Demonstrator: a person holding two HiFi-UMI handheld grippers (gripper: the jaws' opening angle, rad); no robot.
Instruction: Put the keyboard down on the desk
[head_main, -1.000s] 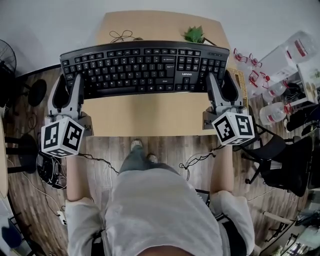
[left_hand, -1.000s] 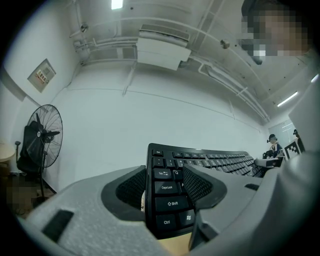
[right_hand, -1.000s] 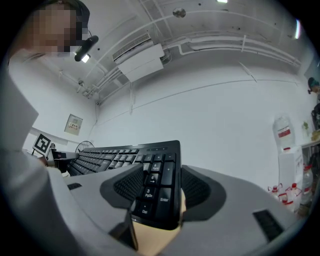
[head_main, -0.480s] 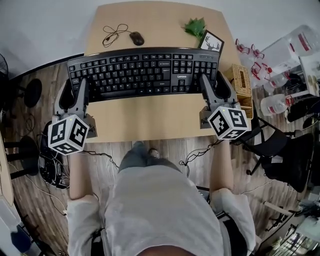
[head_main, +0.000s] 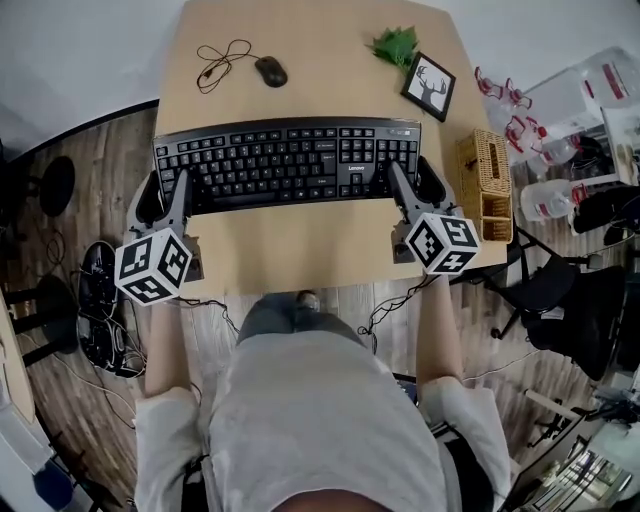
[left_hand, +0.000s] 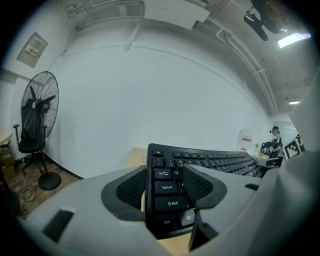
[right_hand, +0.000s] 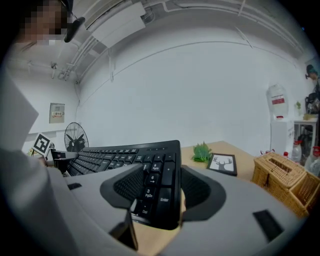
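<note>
The left gripper (head_main: 167, 188) is clamping the left end of the keyboard (head_main: 288, 160) by the Shift and Ctrl keys. The right gripper (head_main: 409, 183) is clamping the right end by the number pad. The keyboard is stretching level across the middle of the bench (head_main: 300, 250), nearer the person than the mouse (head_main: 270, 71), plant (head_main: 396, 45) and picture frame (head_main: 429, 86). I cannot tell if it is touching the wood. A wicker basket (head_main: 483, 180) is sitting at the bench's right edge.

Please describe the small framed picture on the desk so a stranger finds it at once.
Start at the light wooden desk and go to its far right corner. There, between the green plant and the woven wicker basket, is the black-framed picture; only it shows a deer's head.
</note>
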